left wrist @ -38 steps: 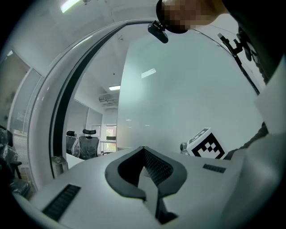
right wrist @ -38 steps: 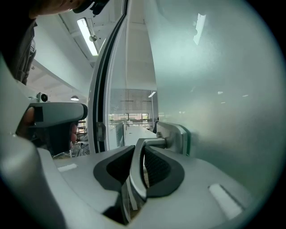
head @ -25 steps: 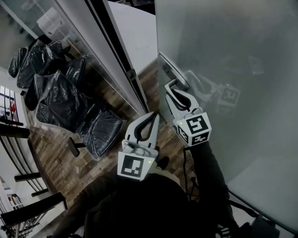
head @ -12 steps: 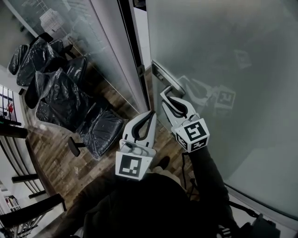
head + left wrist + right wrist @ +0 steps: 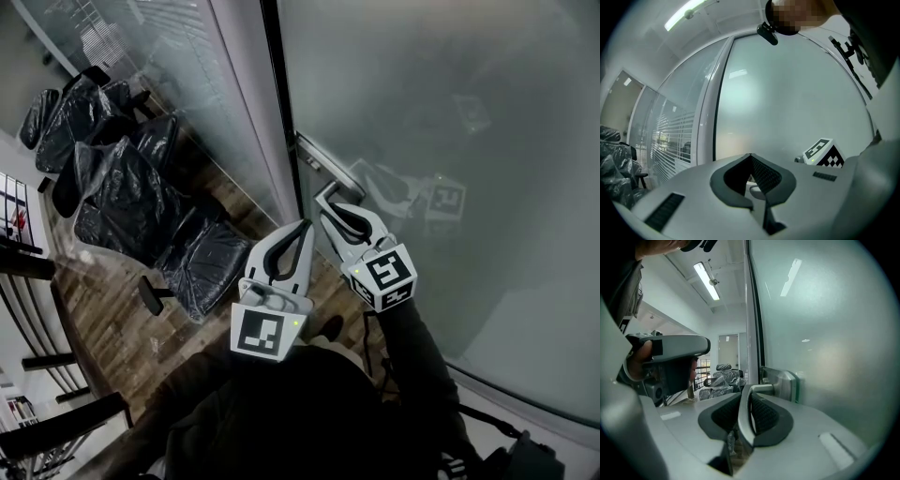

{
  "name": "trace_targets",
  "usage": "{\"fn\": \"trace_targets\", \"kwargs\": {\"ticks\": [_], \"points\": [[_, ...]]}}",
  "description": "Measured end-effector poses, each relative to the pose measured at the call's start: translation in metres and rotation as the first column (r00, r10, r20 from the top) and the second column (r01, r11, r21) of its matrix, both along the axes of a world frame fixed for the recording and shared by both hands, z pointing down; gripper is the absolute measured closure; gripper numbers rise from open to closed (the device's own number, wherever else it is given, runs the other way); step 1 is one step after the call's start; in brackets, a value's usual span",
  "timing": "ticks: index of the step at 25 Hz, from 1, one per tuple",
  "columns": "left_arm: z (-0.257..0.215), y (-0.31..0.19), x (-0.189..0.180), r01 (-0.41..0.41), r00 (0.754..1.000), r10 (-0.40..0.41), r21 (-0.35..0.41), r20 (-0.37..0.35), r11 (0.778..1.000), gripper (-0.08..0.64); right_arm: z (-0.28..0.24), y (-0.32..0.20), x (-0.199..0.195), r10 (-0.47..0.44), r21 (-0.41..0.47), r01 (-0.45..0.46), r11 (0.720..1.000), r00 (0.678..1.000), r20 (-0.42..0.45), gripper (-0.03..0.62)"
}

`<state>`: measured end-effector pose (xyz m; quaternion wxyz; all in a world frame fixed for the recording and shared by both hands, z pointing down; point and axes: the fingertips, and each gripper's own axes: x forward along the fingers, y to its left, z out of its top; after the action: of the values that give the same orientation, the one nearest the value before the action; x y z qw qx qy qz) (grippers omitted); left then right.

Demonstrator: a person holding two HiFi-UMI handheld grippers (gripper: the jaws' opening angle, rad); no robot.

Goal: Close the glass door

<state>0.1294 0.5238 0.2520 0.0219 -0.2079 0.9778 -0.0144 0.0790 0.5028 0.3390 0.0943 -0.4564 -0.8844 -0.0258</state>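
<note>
Biggest thing: the glass door (image 5: 450,141), frosted, filling the R side of the head view. It stands straight up, so its long way is up & down. Its free edge, w/ the handle, points at the dark frame (image 5: 279,112) and sits just beside it. It looks almost shut, but I can't tell if the latch has clicked. Next comes the glass wall (image 5: 178,84) on the L, then chairs (image 5: 122,187) wrapped in black plastic on the wood floor (image 5: 112,319).

R gripper (image 5: 326,199): jaws a little apart, squeezed on the handle (image 5: 764,389). The lever lies flat. Its long way runs level along the door, from the plate near the edge back toward the person.

L gripper (image 5: 302,230): jaws pressed together, holding nothing. It hangs in the air near the R one, not touching the door.

What could go wrong:
- The jaws may slip off the smooth metal lever if the push goes sideways, so the door stops short.
- Too hard a shove & the glass bangs the frame.
- The L gripper hangs close to the door edge, so it could get bumped or pinched.
</note>
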Motion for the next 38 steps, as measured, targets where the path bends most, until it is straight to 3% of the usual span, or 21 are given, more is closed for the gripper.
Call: {"fn": "trace_targets", "kwargs": {"ticks": [21,26,32,38], "points": [[-0.008,0.008,0.024,0.013,1.000,-0.013,-0.008,0.019,1.000,0.563,0.001,0.006,0.021,-0.011,0.006,0.011,1.000,1.000,-0.002,0.527],[-0.017,0.018,0.026,0.027,0.999,-0.027,-0.009,0.041,1.000,0.563,-0.021,0.006,0.030,-0.013,0.079,0.004,0.997,0.994,0.112,0.523],[-0.021,0.026,0.026,0.039,0.998,-0.039,-0.003,0.053,0.999,0.563,-0.044,0.003,0.038,-0.001,0.054,-0.010,0.998,0.978,0.209,0.527],[-0.020,0.033,0.020,0.043,0.997,-0.042,-0.007,0.062,0.999,0.563,-0.068,-0.001,0.042,0.019,0.019,-0.026,0.999,0.958,0.287,0.591]]}}
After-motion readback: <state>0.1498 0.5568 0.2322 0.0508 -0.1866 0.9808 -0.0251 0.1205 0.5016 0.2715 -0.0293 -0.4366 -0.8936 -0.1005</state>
